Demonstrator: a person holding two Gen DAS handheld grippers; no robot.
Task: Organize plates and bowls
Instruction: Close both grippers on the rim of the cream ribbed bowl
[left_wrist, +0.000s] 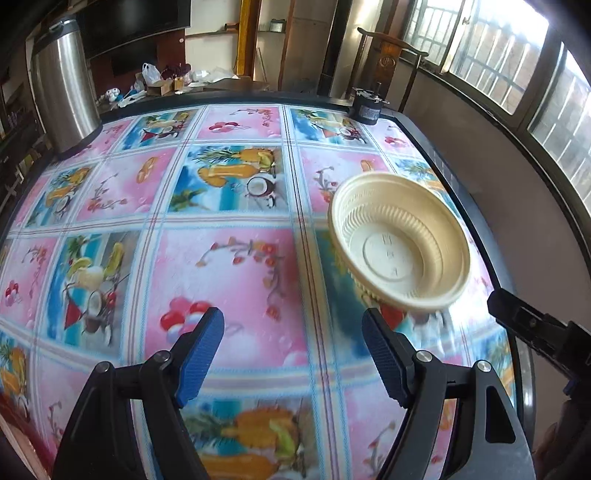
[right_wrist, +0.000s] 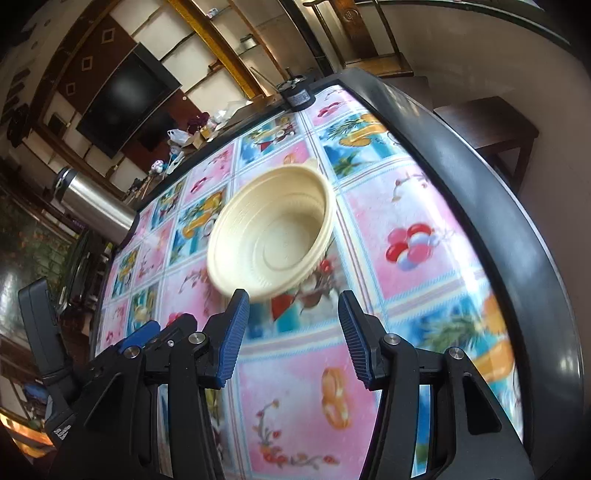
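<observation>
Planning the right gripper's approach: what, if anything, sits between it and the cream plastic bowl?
Nothing visible. The right gripper is open, and only bare patterned tablecloth lies between it and the cream ribbed plastic bowl just ahead.

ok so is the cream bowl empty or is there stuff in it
Empty. Both wrist views look into the cream bowl and show only its bare ribbed wall and embossed bottom.

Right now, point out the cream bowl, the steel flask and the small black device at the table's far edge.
cream bowl (right_wrist: 273, 236): right wrist view, on its inner floor.
steel flask (left_wrist: 62, 88): left wrist view, on its brushed metal side.
small black device (left_wrist: 365, 109): left wrist view, on its round body.
</observation>
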